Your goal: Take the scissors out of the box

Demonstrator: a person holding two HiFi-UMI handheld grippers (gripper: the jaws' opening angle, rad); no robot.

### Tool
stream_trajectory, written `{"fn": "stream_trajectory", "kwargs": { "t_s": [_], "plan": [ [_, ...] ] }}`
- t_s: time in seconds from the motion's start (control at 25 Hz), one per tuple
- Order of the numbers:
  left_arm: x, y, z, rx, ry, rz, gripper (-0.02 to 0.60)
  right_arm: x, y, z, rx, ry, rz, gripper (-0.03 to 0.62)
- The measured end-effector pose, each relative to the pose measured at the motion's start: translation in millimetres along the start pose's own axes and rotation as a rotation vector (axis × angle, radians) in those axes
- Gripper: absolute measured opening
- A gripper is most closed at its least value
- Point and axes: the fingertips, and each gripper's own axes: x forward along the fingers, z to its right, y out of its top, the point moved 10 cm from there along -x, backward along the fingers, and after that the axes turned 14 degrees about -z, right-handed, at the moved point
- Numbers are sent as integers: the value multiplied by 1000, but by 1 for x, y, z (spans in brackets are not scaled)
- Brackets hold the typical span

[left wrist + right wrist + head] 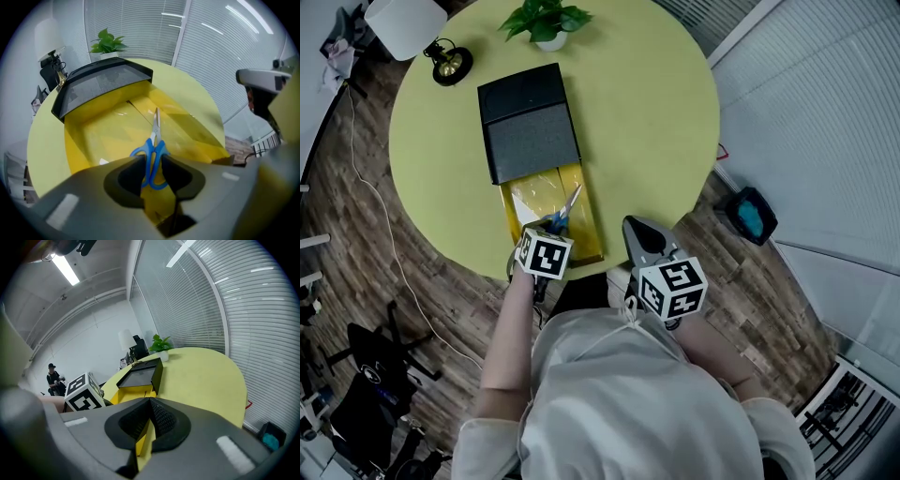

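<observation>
Left claw (152,161): clenched on the blue handles of the scissors (154,140), pointing steeply down over the near end of the box.
Right claw (150,401): pressed together at the tips, nothing between them; held off the table's near edge, just right of the box.

Floor (422,291): dark wood planks, all round the table.
Blinds (825,122): pale slats, along the room's right side.
Table (647,112): round, yellow-green top, mostly bare.
Box (592,220): yellow tray with a shiny lining, drawn out toward the person from a black cover (530,122); it lies on the table's near left part.
Black stand (366,394): on the floor, lower left; what it is cannot be told.
Lamp (441,56): white shade, dark round base, at the table's far left edge.
Plant (546,21): green leaves in a white pot, at the far edge, beyond the box.
Blue-topped object (752,216): on the floor, right of the table.
Cable (380,216): thin and white, trailing over the floor at left.
Scissors: lying in the tray, blades pointing toward the cover.
</observation>
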Motion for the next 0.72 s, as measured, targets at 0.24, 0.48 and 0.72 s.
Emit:
{"fn": "stream_trajectory", "kwargs": {
  "t_s": [0.24,0.48,0.72],
  "plan": [
    [-2,1,-3,-14,-6,-12,95,-1,3,-2,-13,8,2,0],
    [-13,-6,-6,-38,-11,45,92,-1,4,-4,-9,14,-3,0],
    [-43,-20,-9,-62,-7,141,92,0,6,-18,-31,32,2,0]
  ]
}}
